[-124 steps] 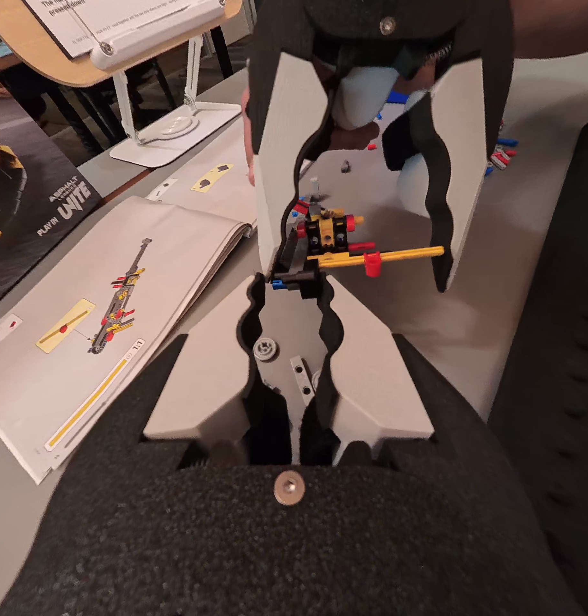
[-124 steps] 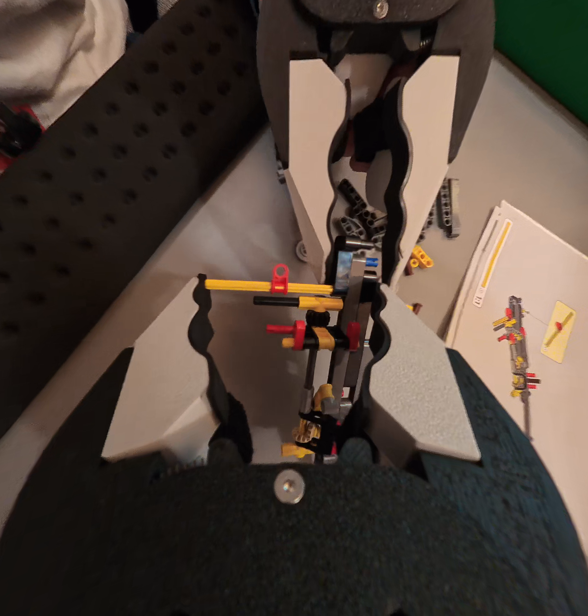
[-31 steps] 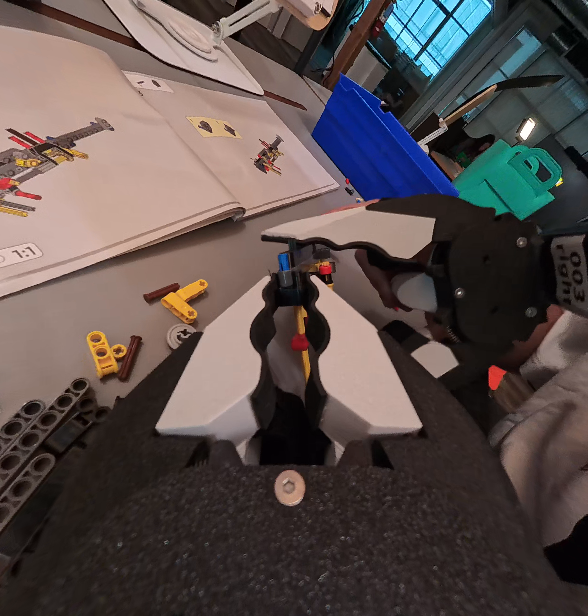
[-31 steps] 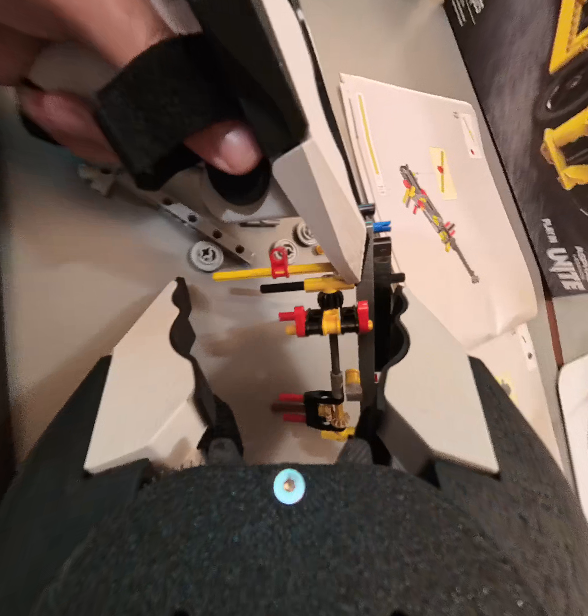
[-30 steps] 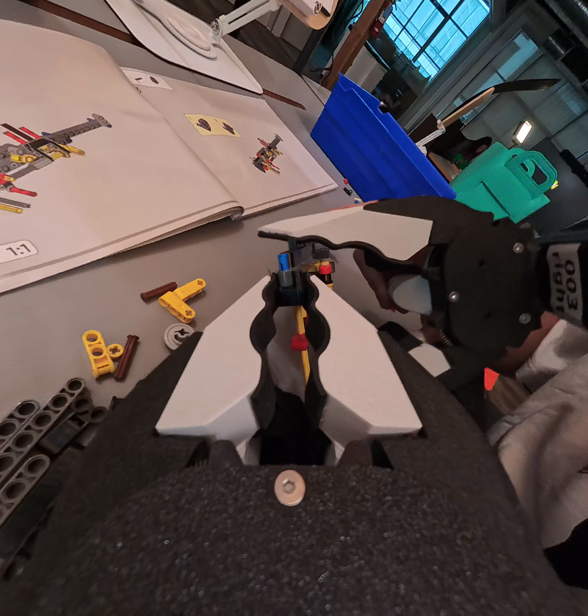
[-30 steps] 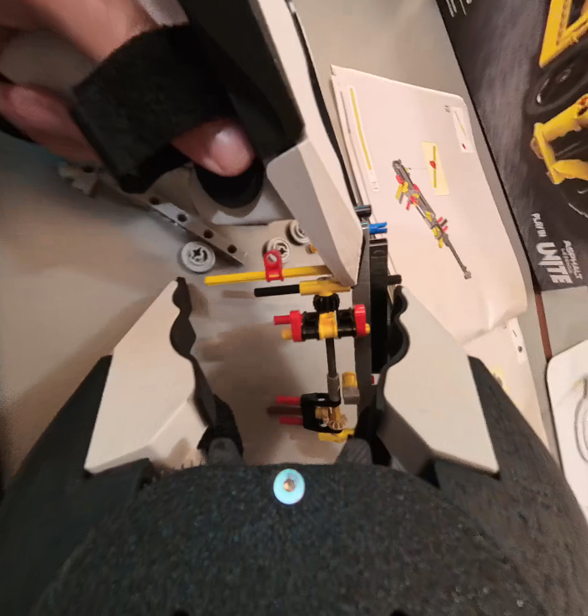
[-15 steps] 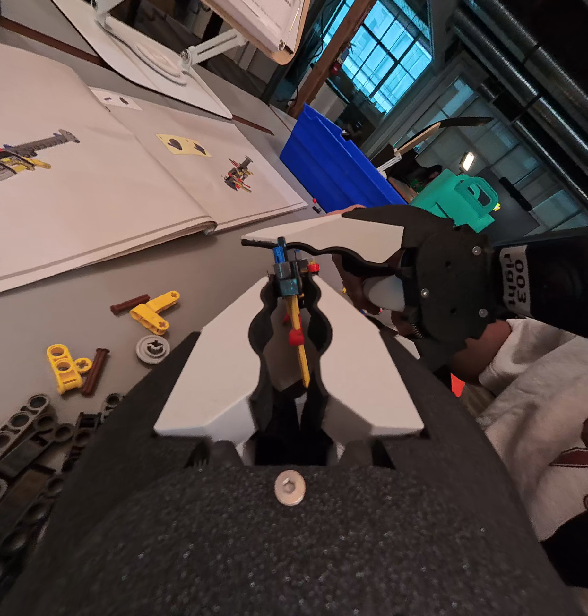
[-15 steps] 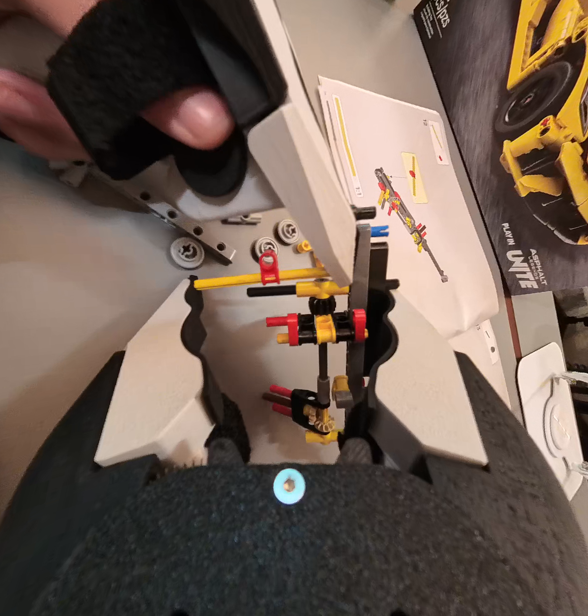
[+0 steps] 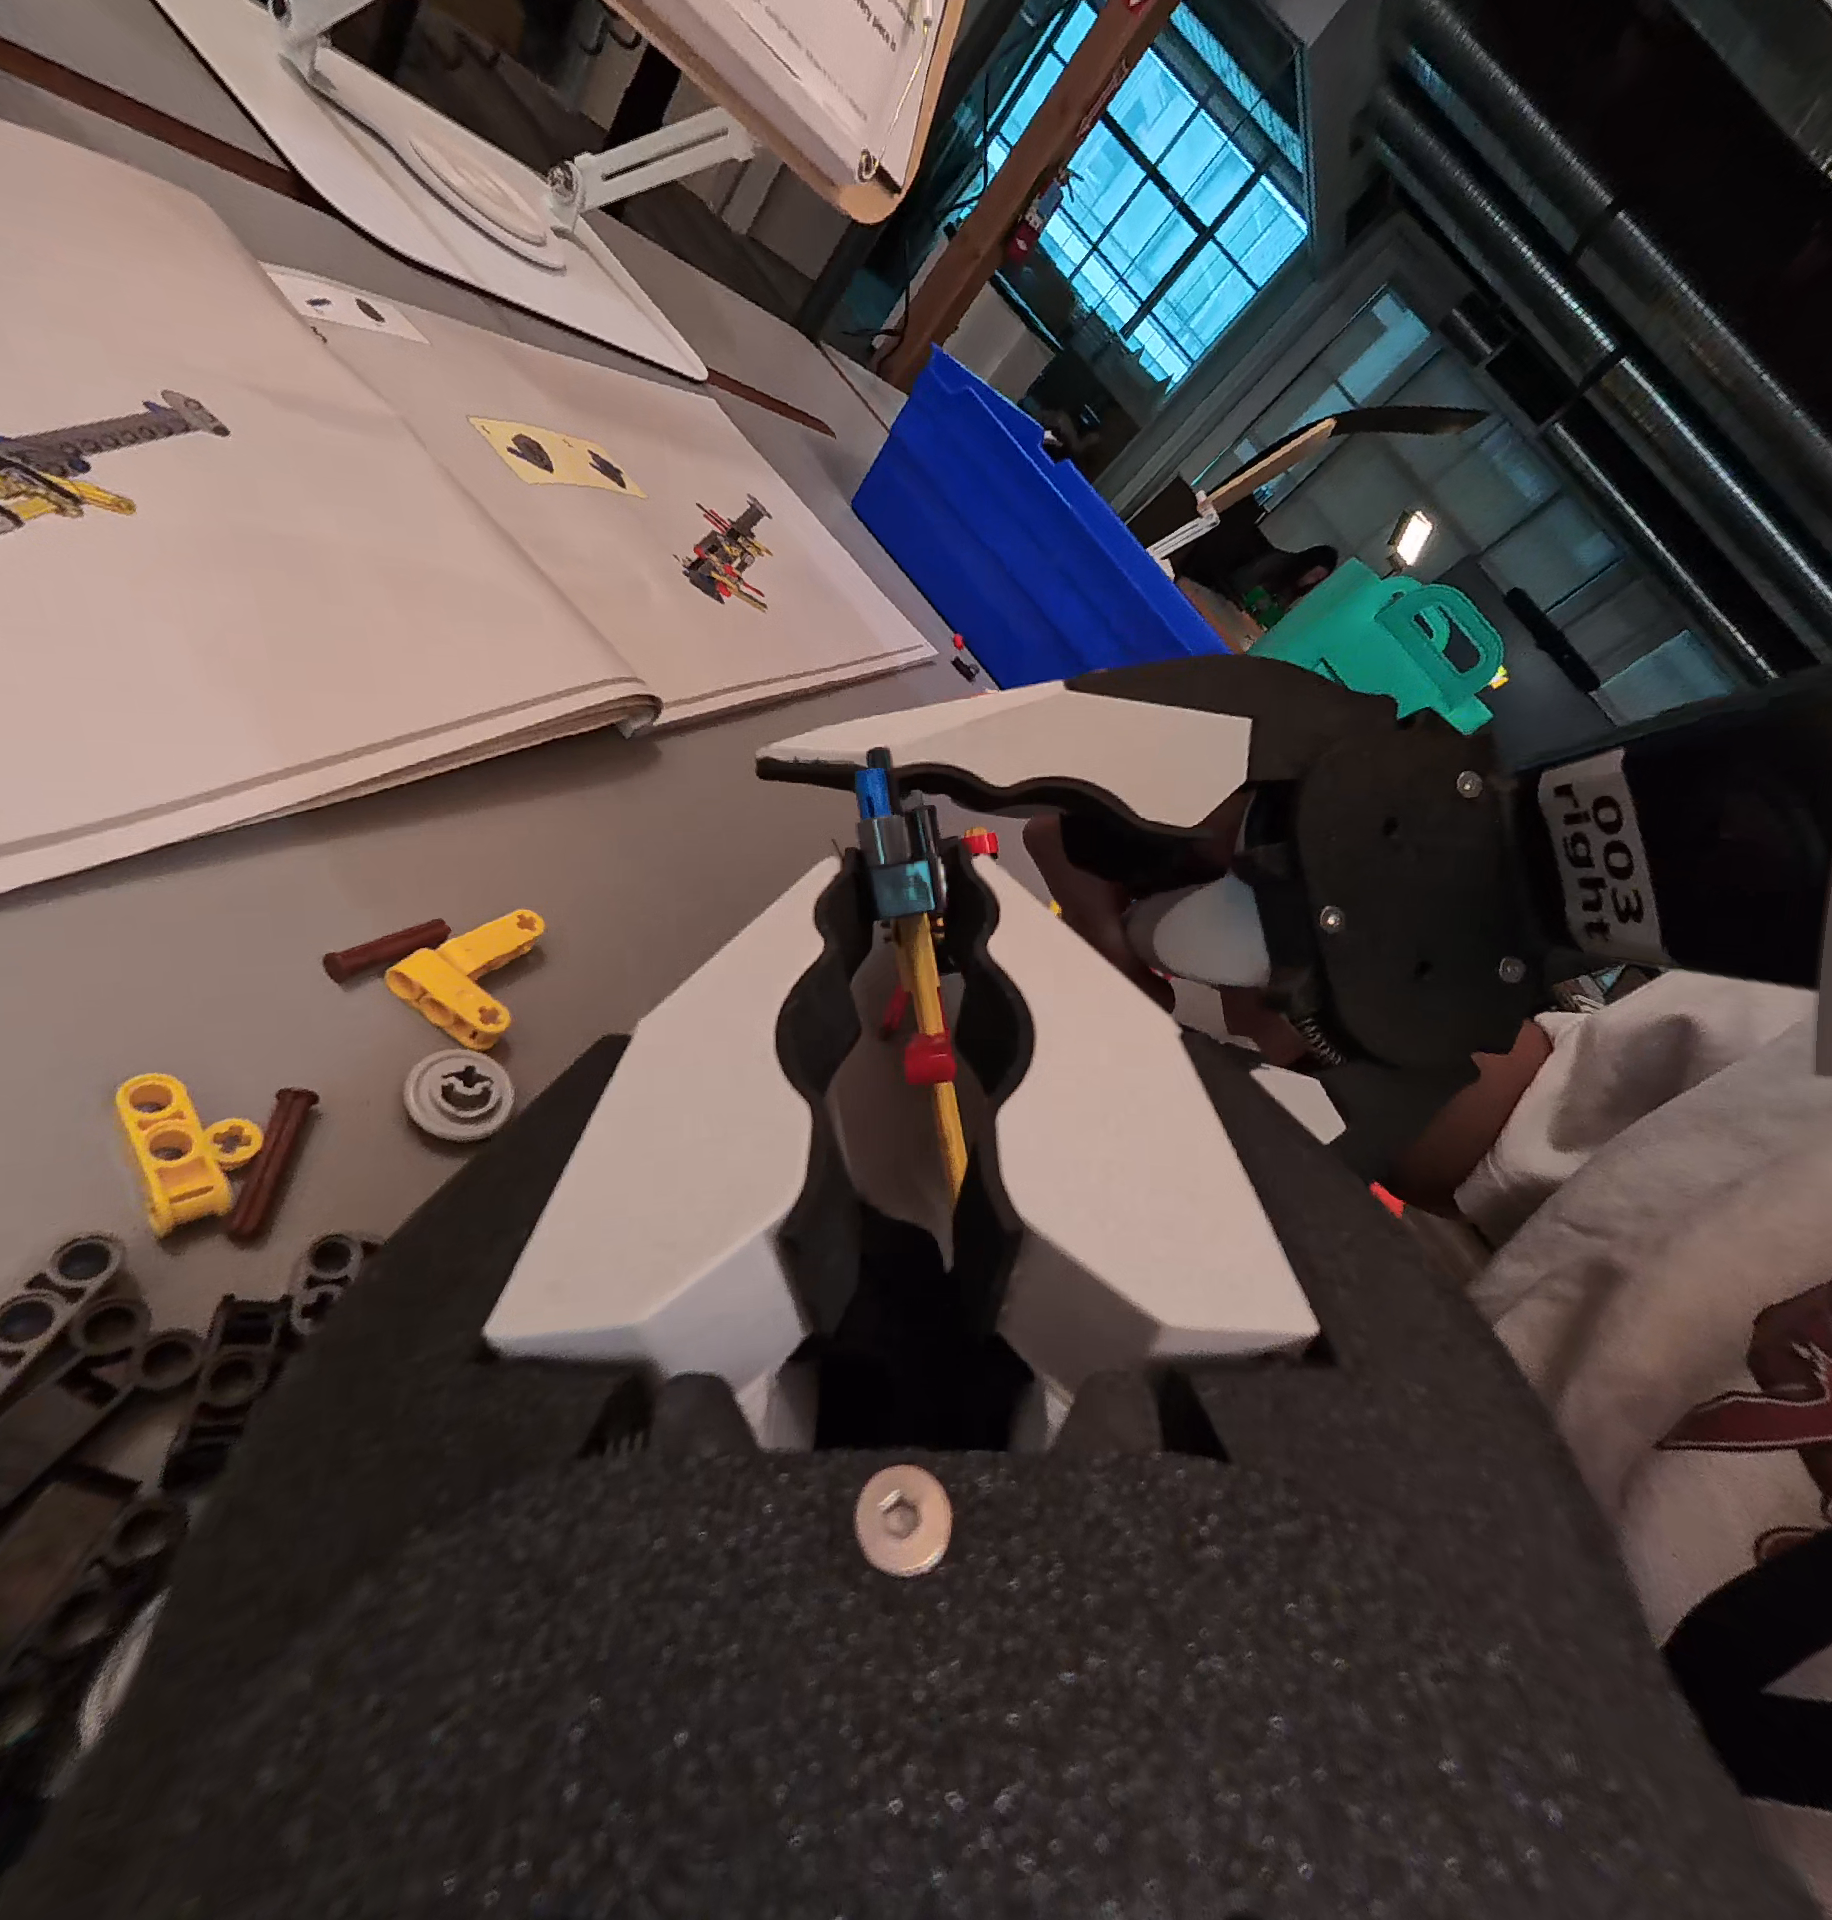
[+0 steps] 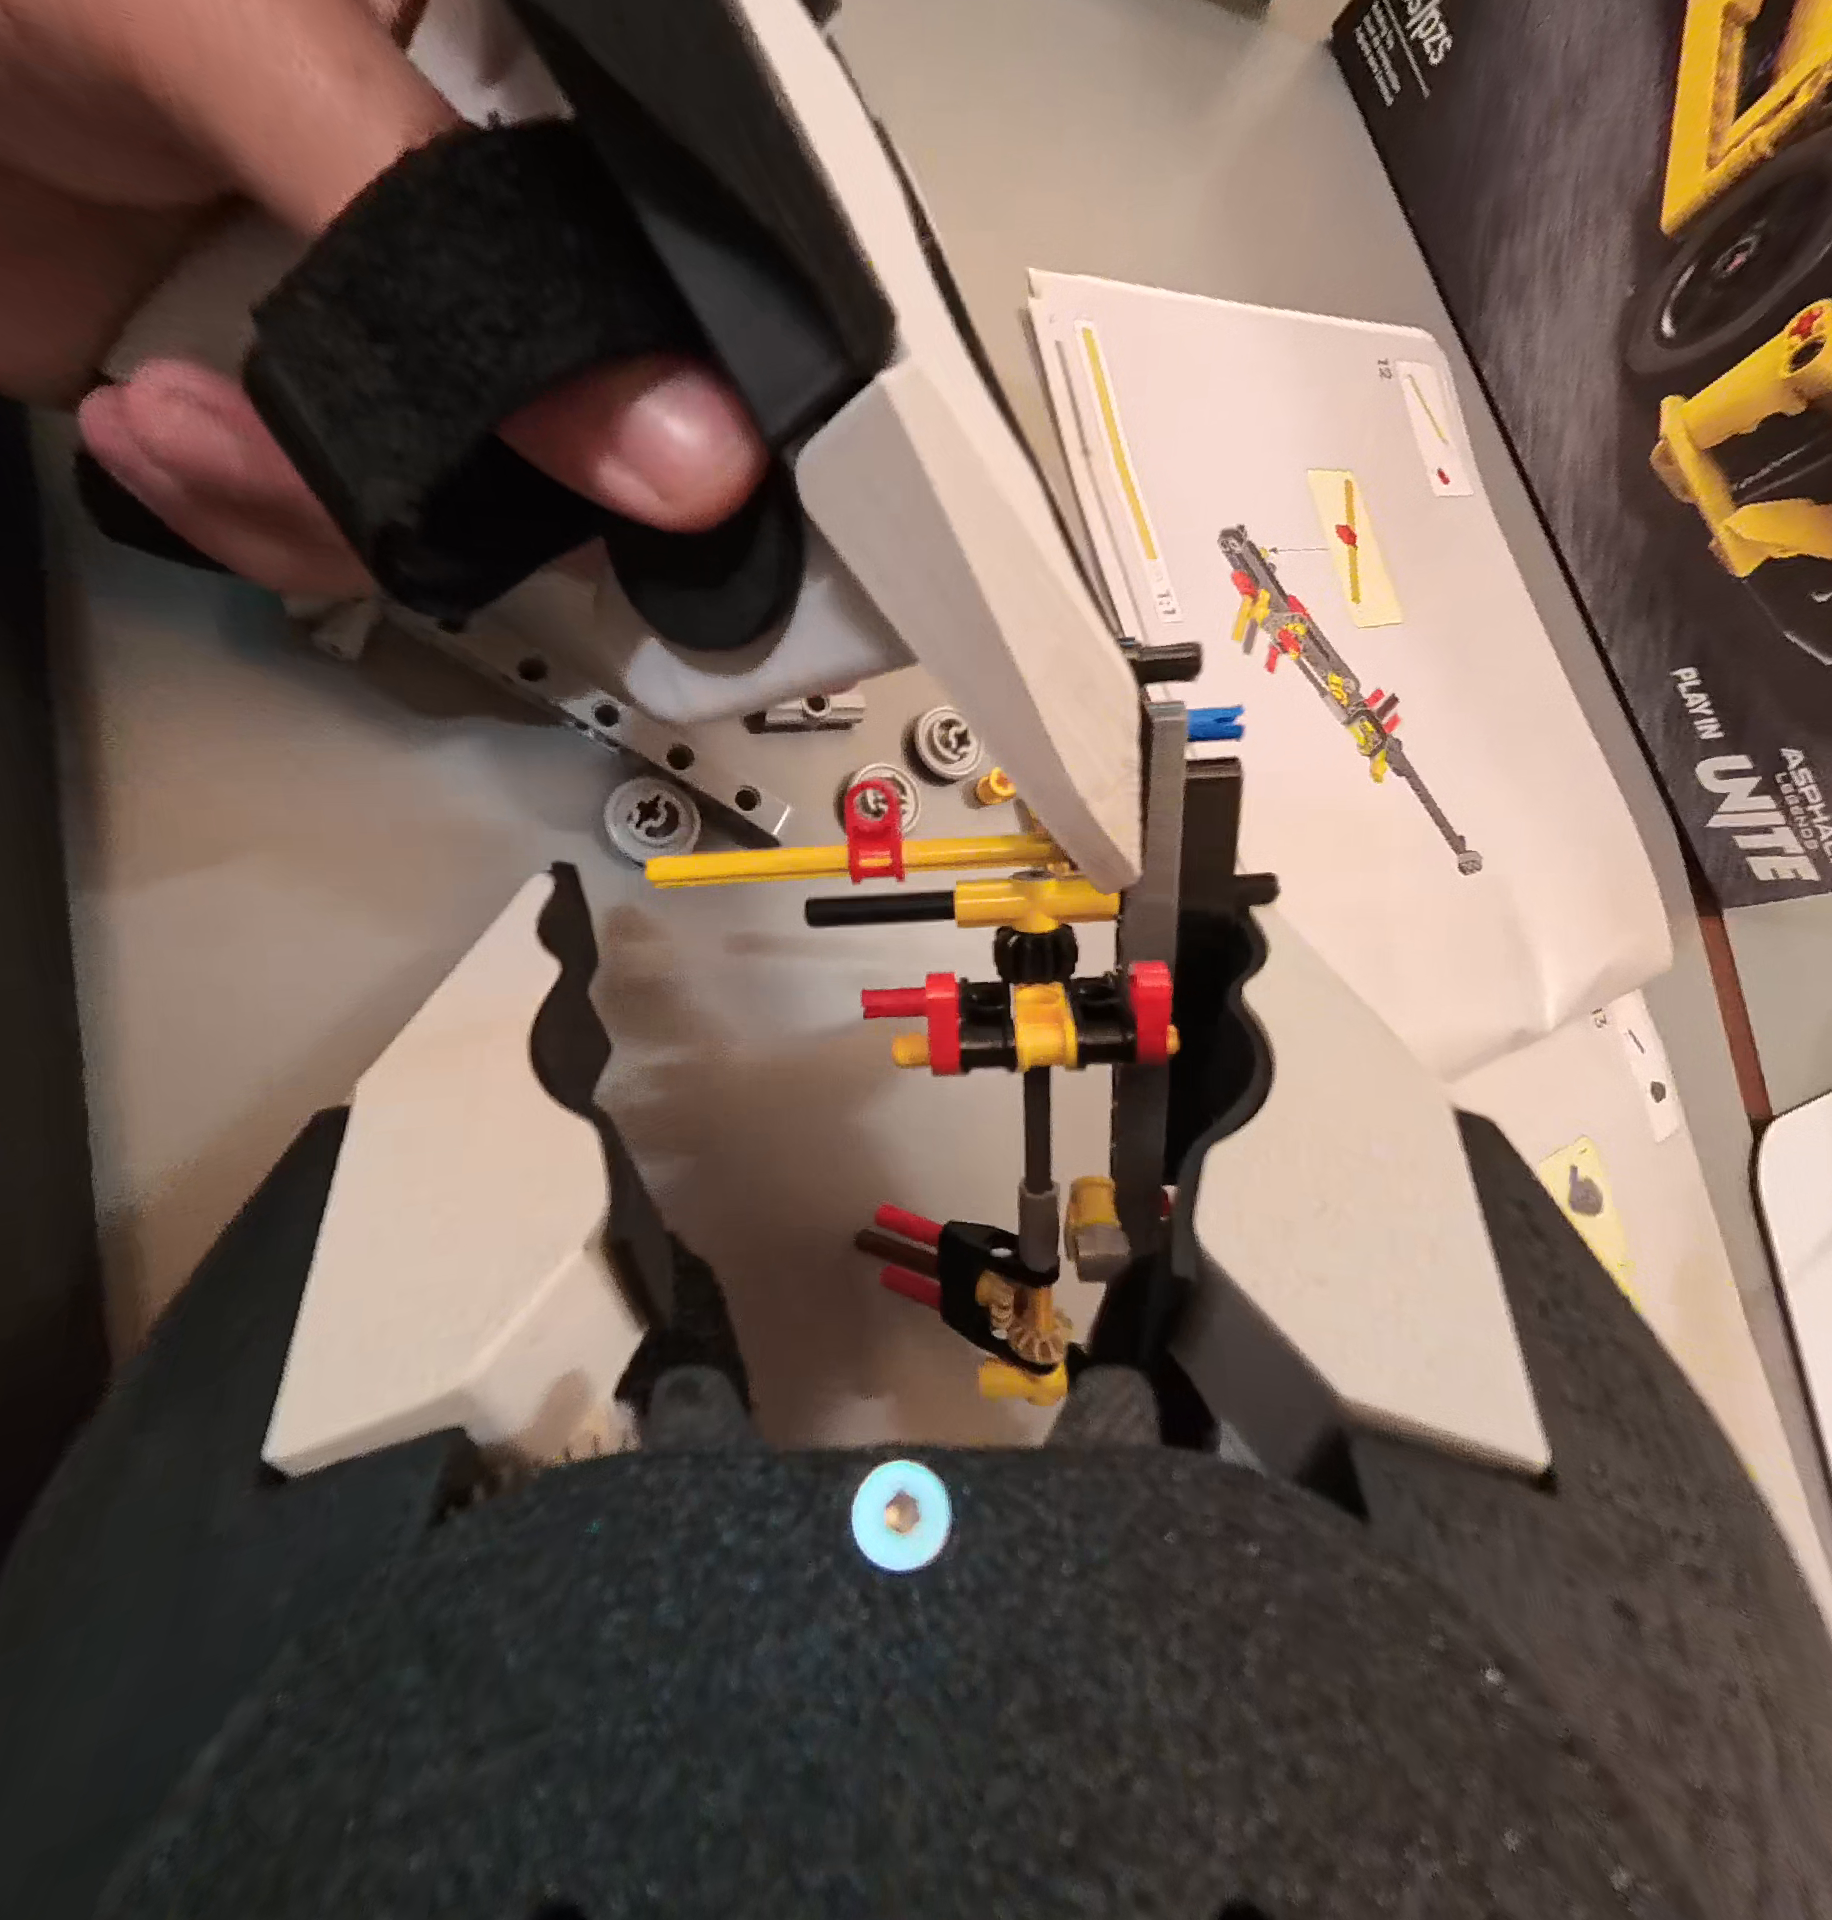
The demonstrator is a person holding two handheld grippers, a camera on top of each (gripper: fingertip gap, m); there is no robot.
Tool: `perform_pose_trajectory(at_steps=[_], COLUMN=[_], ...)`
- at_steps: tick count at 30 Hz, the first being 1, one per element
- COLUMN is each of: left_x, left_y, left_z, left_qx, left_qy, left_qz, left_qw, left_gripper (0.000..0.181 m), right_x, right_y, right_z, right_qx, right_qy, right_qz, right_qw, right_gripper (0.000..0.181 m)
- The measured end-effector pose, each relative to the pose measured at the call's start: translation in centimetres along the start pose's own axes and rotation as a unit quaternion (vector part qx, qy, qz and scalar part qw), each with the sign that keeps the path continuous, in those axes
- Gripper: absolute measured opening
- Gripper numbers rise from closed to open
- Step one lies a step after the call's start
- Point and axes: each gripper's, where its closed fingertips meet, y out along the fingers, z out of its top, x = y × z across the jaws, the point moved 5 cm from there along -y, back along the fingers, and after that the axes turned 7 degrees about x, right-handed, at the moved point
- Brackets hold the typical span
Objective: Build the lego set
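Since a second ago the left gripper (image 9: 904, 883), clamped on the Technic assembly (image 10: 1047, 1023), tilts upward while the right gripper (image 10: 907, 1039) stays spread, so alignment continues.

A blue bin (image 9: 1005, 561) stands at the far edge of the grey table (image 9: 621, 831), with a green plastic case (image 9: 1400, 644) behind it. A white stand base (image 9: 455, 197) sits beside the bin, under a tilted wooden board (image 9: 787, 94). Tall windows (image 9: 1151, 208) glow blue beyond.
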Motion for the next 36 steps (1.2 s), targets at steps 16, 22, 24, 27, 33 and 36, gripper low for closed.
perform_pose_trajectory(at_steps=[16,22,24,27,33,36], left_x=[0.33,0.34,0.33,0.27,0.00,0.12], left_y=[-0.18,-0.26,-0.24,-0.24,-0.38,-0.31], left_z=[-0.35,-0.36,-0.35,-0.28,-0.66,-0.62], left_qx=[-0.006,-0.004,-0.004,0.000,-0.011,-0.015], left_qy=[-0.005,-0.010,-0.010,-0.014,-0.029,-0.013], left_qz=[-0.020,-0.024,-0.022,-0.021,-0.023,-0.019], left_qw=[1.000,1.000,1.000,1.000,0.999,1.000], left_gripper=[0.012,0.012,0.012,0.012,0.013,0.013], right_x=[0.12,0.07,0.11,0.20,-0.09,0.03], right_y=[-0.26,-0.25,-0.22,-0.16,-0.07,-0.14], right_z=[-0.08,-0.13,-0.23,-0.27,-0.48,-0.43], right_qx=[-0.011,-0.011,-0.013,-0.012,-0.007,-0.002], right_qy=[-0.020,-0.033,-0.042,-0.044,-0.032,-0.035], right_qz=[-0.008,-0.011,-0.015,-0.015,0.008,0.005], right_qw=[1.000,0.999,0.999,0.999,0.999,0.999], right_gripper=[0.102,0.099,0.098,0.097,0.099,0.101])
